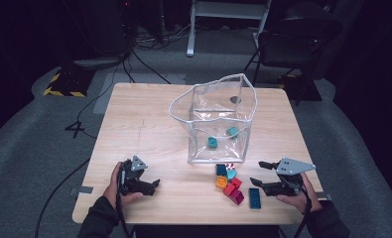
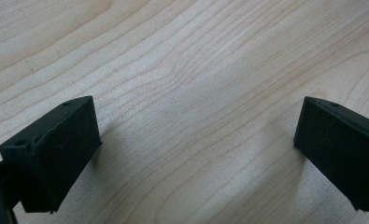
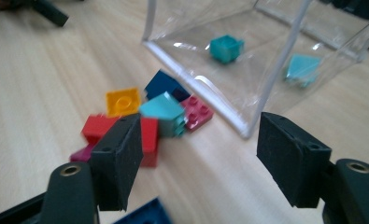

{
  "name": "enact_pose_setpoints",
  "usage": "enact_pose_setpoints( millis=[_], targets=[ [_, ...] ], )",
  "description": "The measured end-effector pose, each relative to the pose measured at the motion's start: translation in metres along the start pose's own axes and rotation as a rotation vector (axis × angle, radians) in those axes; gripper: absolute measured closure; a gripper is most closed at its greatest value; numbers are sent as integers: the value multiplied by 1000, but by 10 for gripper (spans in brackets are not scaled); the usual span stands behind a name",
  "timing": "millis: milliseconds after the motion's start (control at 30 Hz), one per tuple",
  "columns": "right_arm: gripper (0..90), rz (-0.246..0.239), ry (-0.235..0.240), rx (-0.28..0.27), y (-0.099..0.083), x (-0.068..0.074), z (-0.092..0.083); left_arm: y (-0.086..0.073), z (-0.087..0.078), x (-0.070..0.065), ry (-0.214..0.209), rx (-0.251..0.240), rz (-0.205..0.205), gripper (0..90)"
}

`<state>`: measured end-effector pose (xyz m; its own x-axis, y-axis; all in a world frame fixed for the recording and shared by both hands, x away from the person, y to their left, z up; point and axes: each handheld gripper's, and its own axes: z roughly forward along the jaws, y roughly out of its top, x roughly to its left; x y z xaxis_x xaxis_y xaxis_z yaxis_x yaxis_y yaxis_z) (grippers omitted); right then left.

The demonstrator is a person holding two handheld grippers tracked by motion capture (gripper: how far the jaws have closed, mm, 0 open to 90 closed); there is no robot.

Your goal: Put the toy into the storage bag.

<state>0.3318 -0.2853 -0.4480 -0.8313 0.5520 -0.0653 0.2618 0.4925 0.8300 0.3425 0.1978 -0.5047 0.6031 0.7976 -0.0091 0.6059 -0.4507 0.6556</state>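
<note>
A clear plastic bag (image 1: 203, 106) stands open in the middle of the wooden table (image 1: 144, 124), with a teal brick (image 1: 212, 142) and a lighter teal brick (image 1: 231, 131) inside. In front of it lies a pile of bricks: dark blue (image 1: 221, 170), orange (image 1: 221, 182), red (image 1: 231, 187), magenta (image 1: 238, 197) and a flat blue brick (image 1: 254, 197). My right gripper (image 1: 256, 172) is open just right of the pile, nothing between its jaws. In the right gripper view my right gripper (image 3: 198, 149) faces the orange brick (image 3: 123, 101), a teal brick (image 3: 163, 112) and the bag (image 3: 266, 28). My left gripper (image 1: 151, 176) rests open at the front left, over bare wood (image 2: 196, 70).
The table's front edge runs close behind both hands. A dark chair (image 1: 295, 39) and a white frame (image 1: 228, 10) stand beyond the far edge. Cables (image 1: 89, 109) trail over the grey floor at the left.
</note>
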Motion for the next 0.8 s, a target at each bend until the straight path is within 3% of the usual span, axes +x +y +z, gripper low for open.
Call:
enact_pose_setpoints(
  millis=[267,333,467,533,600,800],
  targets=[
    [302,-8,58,19,-27,20,-10,0,0,0,0,0,0,5],
    [293,-27,52,25,-33,23,-11,0,0,0,0,0,0,6],
    [292,-12,51,27,-43,25,-9,0,0,0,0,0,0,5],
    [284,0,78,26,-46,27,-7,0,0,0,0,0,0,5],
    [275,-38,69,39,-48,30,-7,0,0,0,0,0,0,5],
    [263,-54,102,72,-54,31,-5,0,0,0,0,0,0,6]
  ],
)
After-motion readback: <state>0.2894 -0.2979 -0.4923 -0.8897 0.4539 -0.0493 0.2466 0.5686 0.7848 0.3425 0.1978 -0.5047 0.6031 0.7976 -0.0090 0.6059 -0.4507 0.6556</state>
